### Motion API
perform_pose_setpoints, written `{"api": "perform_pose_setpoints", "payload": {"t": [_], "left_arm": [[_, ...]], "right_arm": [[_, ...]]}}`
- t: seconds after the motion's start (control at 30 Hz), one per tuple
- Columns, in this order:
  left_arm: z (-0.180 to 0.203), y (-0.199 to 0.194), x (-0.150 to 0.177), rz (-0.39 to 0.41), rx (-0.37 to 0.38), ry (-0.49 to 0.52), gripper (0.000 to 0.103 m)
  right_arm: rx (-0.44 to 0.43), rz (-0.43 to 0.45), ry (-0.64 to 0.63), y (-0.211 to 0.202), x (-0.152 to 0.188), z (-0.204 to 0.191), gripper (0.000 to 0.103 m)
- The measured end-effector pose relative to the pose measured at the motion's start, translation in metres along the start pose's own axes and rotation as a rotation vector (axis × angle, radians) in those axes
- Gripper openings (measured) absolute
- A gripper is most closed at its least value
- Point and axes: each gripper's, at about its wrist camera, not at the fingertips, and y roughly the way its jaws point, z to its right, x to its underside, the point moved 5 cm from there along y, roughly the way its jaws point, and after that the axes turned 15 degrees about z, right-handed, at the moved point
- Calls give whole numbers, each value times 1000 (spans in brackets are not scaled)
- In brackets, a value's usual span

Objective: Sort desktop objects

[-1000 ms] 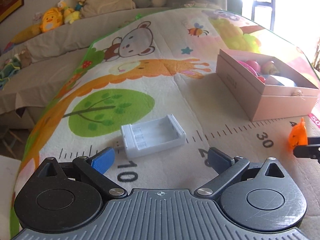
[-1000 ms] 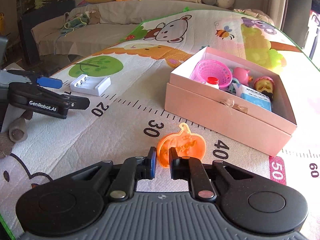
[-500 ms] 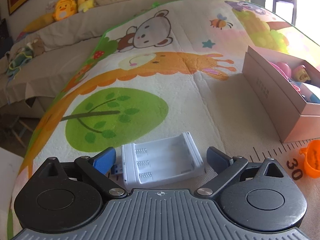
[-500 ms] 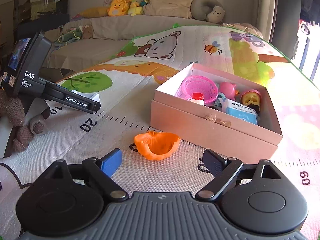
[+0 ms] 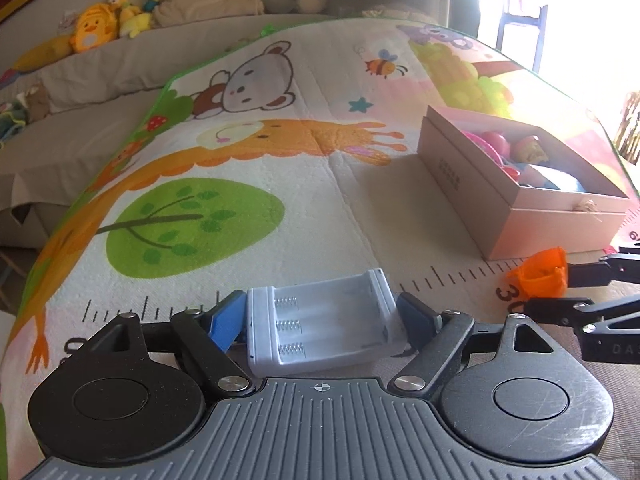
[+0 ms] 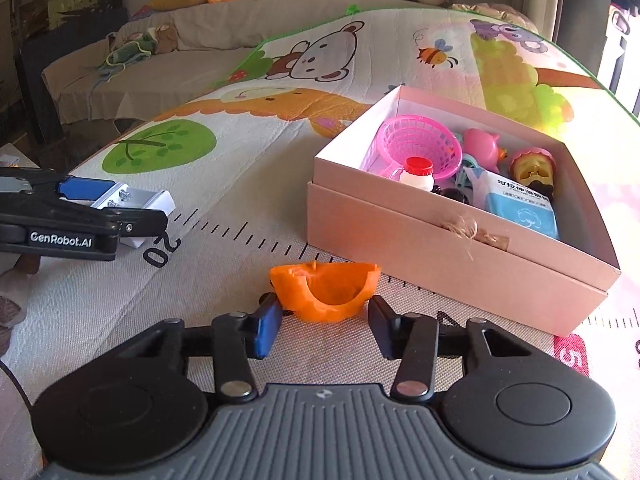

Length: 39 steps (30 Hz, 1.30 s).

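Here, on a cartoon play mat, two hand-held grippers work side by side as loose items are gathered toward a pink box. The left gripper is closing around a white battery holder lying flat on the mat; its left pad looks to be touching the holder's end, the right pad just beside the other end, so nothing is clamped yet. The right gripper is also closing, with an orange pumpkin-shaped toy between its fingers but apart from both pads. For a clean pickup, each pair of pads probably needs to meet its item squarely at mid-height before any lift, since the holder is smooth and the toy's rounded shell could slip. The box stands just beyond the toy, already holding a pink basket and other toys; bare mat lies open between the two grippers.
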Motion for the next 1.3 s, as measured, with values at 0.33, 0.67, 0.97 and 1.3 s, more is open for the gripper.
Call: {"api": "perform_pose_setpoints", "payload": {"t": [0.33,0.67,0.97,1.3], "left_arm": [[35,-34,5,13,128,40,86],[62,-51,8,21,190,67,86],[57,-66,2,32,172,82,86],[84,-75,-27,79,199,150,86]], "right_arm": [[-7,-14,-30,-27,1,-2,15],[-5,15,8,-66,5,5,10],[38,90,62,-103,11,20,7],[66,180,42,-137,-1,36,10]]}}
